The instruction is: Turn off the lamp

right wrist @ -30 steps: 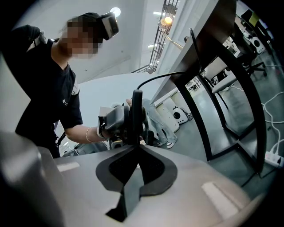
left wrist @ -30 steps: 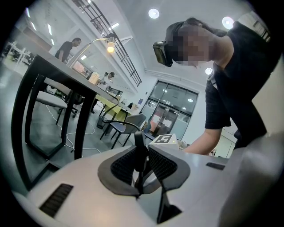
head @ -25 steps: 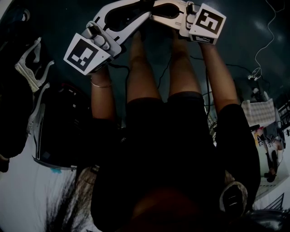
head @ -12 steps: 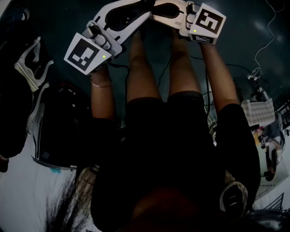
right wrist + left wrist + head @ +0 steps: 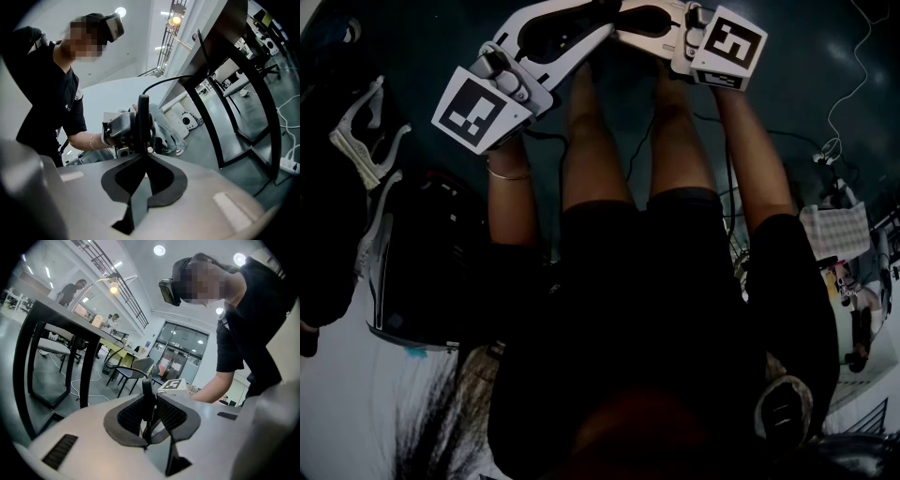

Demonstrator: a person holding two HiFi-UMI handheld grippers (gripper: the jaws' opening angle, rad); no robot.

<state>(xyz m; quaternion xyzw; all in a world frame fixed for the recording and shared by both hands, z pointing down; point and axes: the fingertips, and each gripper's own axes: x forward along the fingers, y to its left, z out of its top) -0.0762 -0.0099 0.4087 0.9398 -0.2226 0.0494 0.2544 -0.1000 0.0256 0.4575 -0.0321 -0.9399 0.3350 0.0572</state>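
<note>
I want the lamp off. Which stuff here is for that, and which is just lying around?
For the job: lamp, lit, over the table; left gripper and right gripper, both shut, empty.
Just lying around: chair; power strip on the floor.

The left claw [image 5: 147, 387] and right claw [image 5: 143, 112] have smooth, matt, pale plastic shells with dark ribbed inserts. The floor [image 5: 283, 89] is glossy. The desk [image 5: 88, 371] legs look like smooth black metal.
</note>
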